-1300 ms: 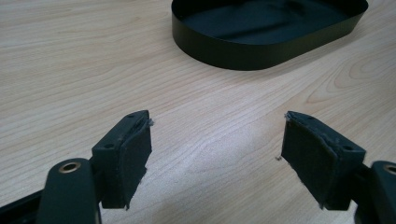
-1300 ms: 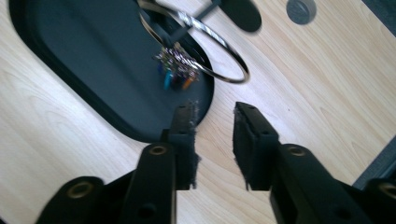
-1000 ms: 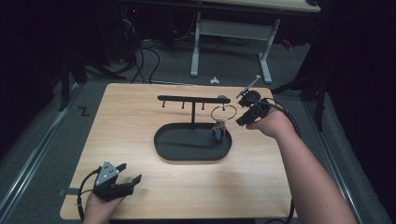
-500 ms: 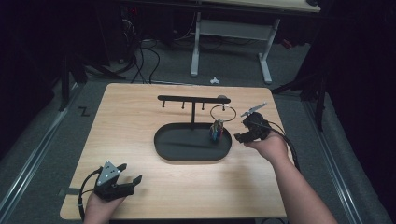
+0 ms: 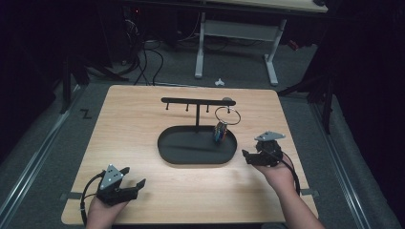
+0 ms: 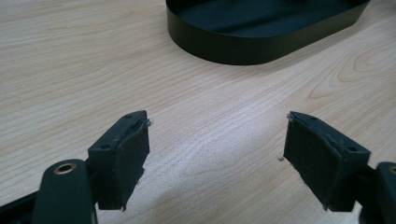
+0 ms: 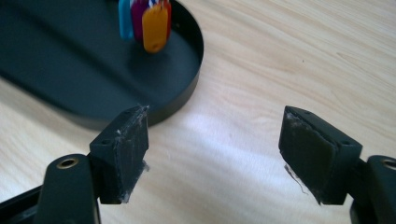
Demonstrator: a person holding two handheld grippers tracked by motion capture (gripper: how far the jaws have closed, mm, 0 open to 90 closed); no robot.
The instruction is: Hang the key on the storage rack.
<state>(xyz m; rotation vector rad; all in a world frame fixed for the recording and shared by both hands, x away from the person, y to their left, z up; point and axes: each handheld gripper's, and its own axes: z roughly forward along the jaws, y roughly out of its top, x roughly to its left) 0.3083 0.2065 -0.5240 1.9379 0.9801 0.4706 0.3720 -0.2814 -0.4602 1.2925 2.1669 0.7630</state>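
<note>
A black oval tray [image 5: 191,160] carries a T-shaped stand [image 5: 191,101] with small hooks. From the stand's right end hangs a key ring [image 5: 227,115]; its coloured tags [image 5: 220,132] dangle over the tray. My right gripper [image 5: 246,156] sits low over the table just right of the tray, apart from the ring. Its jaws have just been opening and stand open with nothing between them. The right gripper view has the gripper [image 7: 215,135] facing the tray rim [image 7: 187,93] and the tags [image 7: 154,23]. My left gripper [image 5: 134,177] rests open at the table's front left [image 6: 217,140], the tray [image 6: 243,46] ahead.
The wooden table [image 5: 133,138] has bare room left of the tray and along the front edge. Behind the table stand a white desk frame [image 5: 236,33] and loose cables [image 5: 143,57] on the floor.
My right gripper has come down and back from the key ring at the stand's right end to the table beside the tray, its jaws wider apart. The ring stays hanging. The left gripper kept still.
</note>
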